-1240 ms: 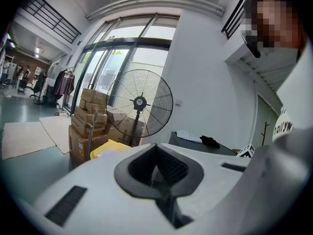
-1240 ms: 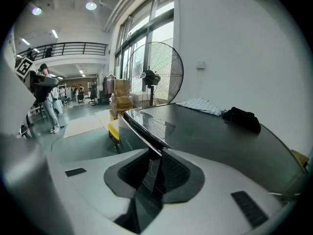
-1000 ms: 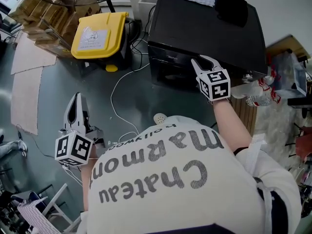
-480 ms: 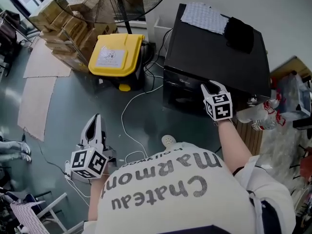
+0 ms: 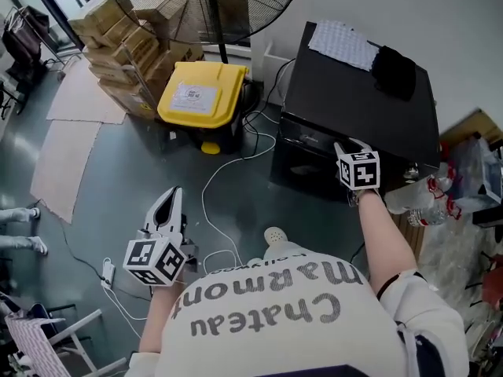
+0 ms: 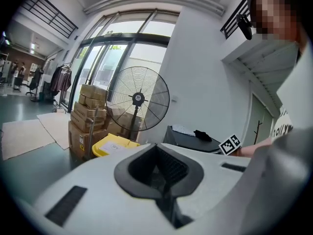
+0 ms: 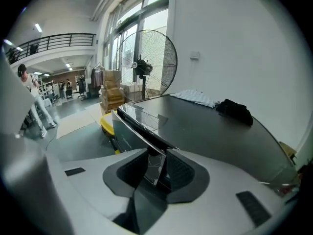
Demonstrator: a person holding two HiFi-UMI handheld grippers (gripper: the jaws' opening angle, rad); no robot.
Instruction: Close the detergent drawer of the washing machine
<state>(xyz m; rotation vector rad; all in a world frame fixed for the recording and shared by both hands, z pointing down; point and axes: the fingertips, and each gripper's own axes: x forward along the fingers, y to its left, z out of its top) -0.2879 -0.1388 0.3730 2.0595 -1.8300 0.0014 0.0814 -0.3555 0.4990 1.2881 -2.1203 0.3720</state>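
The black washing machine [image 5: 354, 93] stands against the wall, its glossy drawer front [image 5: 310, 140] along the top of its face. My right gripper [image 5: 346, 144] is at that top front edge. In the right gripper view the drawer front's edge [image 7: 134, 131] stands between the fingers of my right gripper [image 7: 155, 163]; its jaws have just been opening and do not press on it. My left gripper [image 5: 171, 195] hangs low over the floor, well left of the machine, shut and empty. In the left gripper view my left gripper [image 6: 159, 148] points towards the machine [image 6: 188, 140].
A large floor fan [image 5: 204, 6], a yellow-lidded bin [image 5: 203, 96] and stacked cardboard boxes [image 5: 126, 45] stand left of the machine. A white cable [image 5: 228, 171] trails across the floor. A white cloth [image 5: 342, 44] and a black item [image 5: 393, 71] lie on the machine's top. Plastic bottles [image 5: 424, 195] stand to its right.
The head view has swung, so the fan and boxes now show. My right gripper stays at the machine's front edge. My left gripper has shifted slightly over the floor.
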